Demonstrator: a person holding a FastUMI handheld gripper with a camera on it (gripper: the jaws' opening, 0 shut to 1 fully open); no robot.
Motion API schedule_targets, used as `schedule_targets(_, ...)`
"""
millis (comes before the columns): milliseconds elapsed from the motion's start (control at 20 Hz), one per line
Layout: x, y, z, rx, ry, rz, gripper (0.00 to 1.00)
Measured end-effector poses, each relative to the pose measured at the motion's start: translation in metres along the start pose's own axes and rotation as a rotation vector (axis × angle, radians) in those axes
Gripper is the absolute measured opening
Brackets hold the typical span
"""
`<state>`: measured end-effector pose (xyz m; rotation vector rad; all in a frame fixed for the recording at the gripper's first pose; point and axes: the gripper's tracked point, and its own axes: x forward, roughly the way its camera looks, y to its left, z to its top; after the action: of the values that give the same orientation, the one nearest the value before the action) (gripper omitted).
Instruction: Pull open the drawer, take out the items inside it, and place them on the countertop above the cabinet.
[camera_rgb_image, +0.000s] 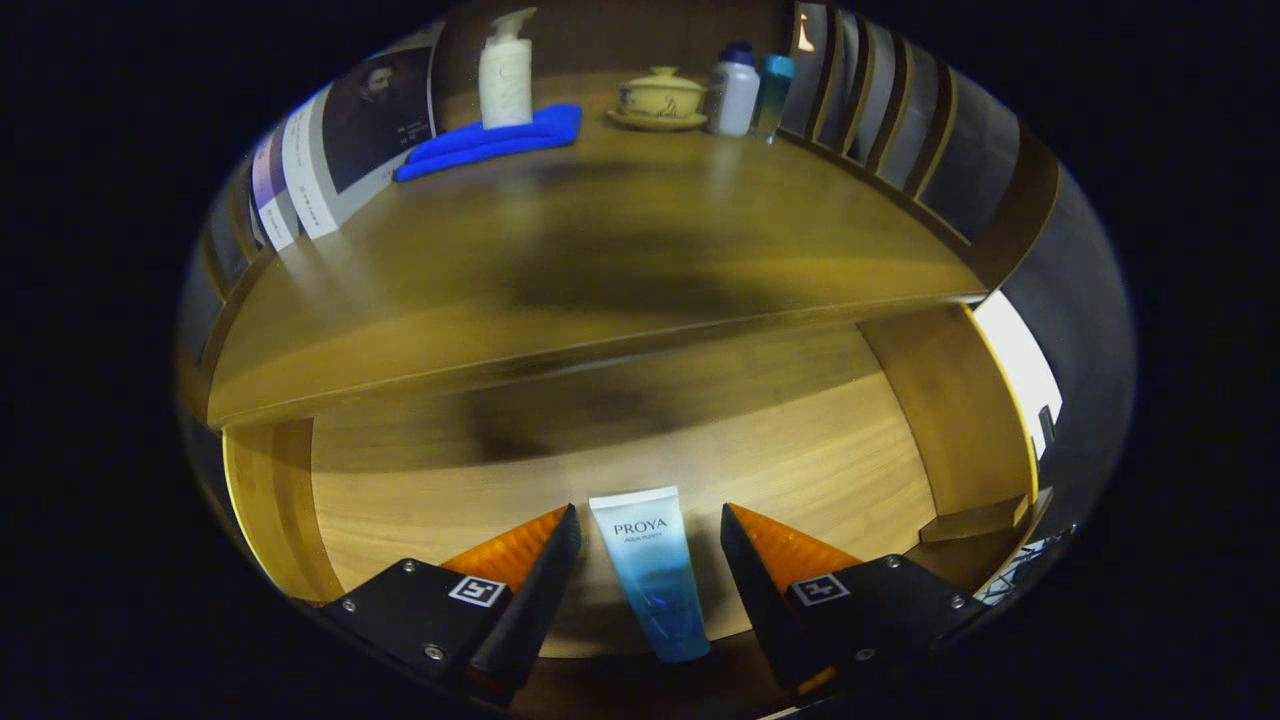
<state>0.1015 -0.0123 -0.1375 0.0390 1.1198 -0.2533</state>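
The wooden drawer (800, 450) stands pulled open below the countertop (600, 260). A white-and-blue cosmetic tube (655, 585) lies on the drawer floor with its flat end pointing toward the cabinet. My gripper (650, 512) is open and low over the drawer, one finger on each side of the tube. A small gap shows between each finger and the tube, narrower on the left. The tube's cap end is hidden low between the fingers.
At the back of the countertop sit a folded blue cloth (495, 140), a white pump bottle (506, 75), a lidded yellow ceramic bowl (660, 98) and two bottles (735, 92). Slatted wood panels (880, 120) rise on the right. The drawer's side walls (945, 410) flank the fingers.
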Motion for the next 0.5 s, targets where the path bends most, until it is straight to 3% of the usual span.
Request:
schedule_targets(300,0.008,-0.001,-0.018,-0.064,0.119,-0.033,0.88)
schedule_targets(500,0.010,0.000,-0.021,-0.003,0.141,-0.007,0.84)
